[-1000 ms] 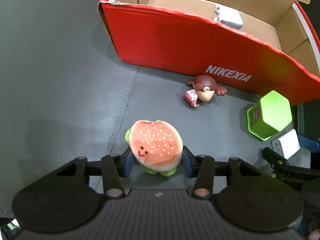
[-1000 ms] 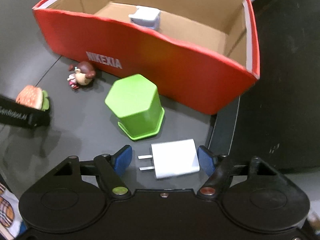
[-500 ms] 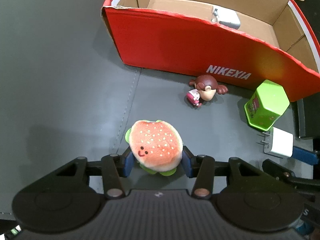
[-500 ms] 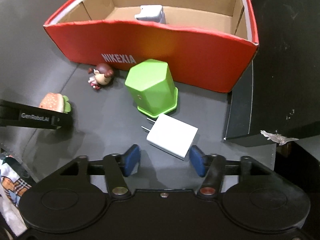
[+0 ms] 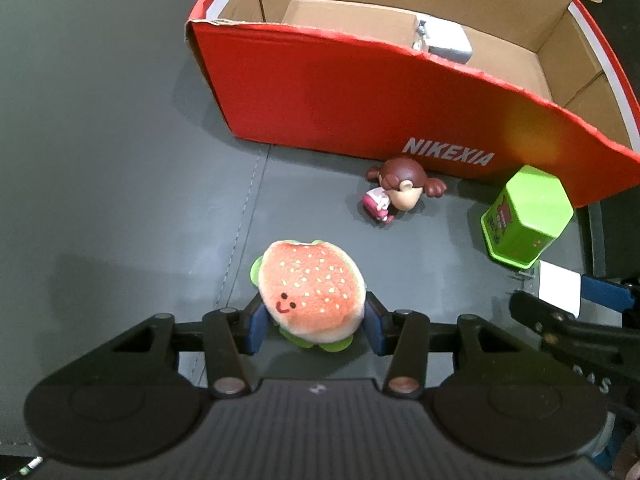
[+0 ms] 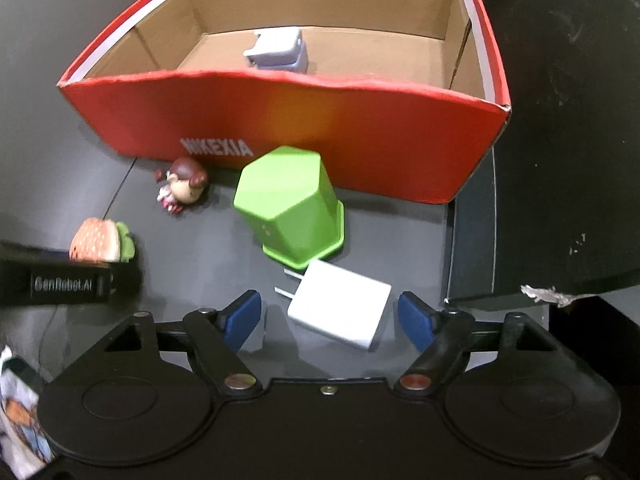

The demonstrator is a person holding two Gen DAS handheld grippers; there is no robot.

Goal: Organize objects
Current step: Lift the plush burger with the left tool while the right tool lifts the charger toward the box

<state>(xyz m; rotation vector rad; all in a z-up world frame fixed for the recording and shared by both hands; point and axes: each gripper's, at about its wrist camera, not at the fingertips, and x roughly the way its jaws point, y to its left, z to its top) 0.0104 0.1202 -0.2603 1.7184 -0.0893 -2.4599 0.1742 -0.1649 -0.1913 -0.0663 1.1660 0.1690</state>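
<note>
My left gripper (image 5: 314, 326) is shut on a plush hamburger toy (image 5: 312, 292), which also shows in the right wrist view (image 6: 96, 240). My right gripper (image 6: 330, 322) is open, its blue pads on either side of a white plug charger (image 6: 340, 306) and apart from it. The charger lies on the dark table and shows in the left wrist view (image 5: 560, 290). A red open cardboard box (image 5: 360, 92) stands behind; it shows in the right wrist view (image 6: 320, 124) with a pale grey adapter (image 6: 278, 50) inside.
A small doll with brown hair (image 6: 182, 184) lies in front of the box. A green hexagonal container (image 6: 290, 210) stands upside down beside the charger. A black raised surface (image 6: 560, 160) borders the right side.
My right gripper has pulled back and risen, and its view has turned towards the box; the charger now lies skewed between the open pads. My left gripper still holds the hamburger.
</note>
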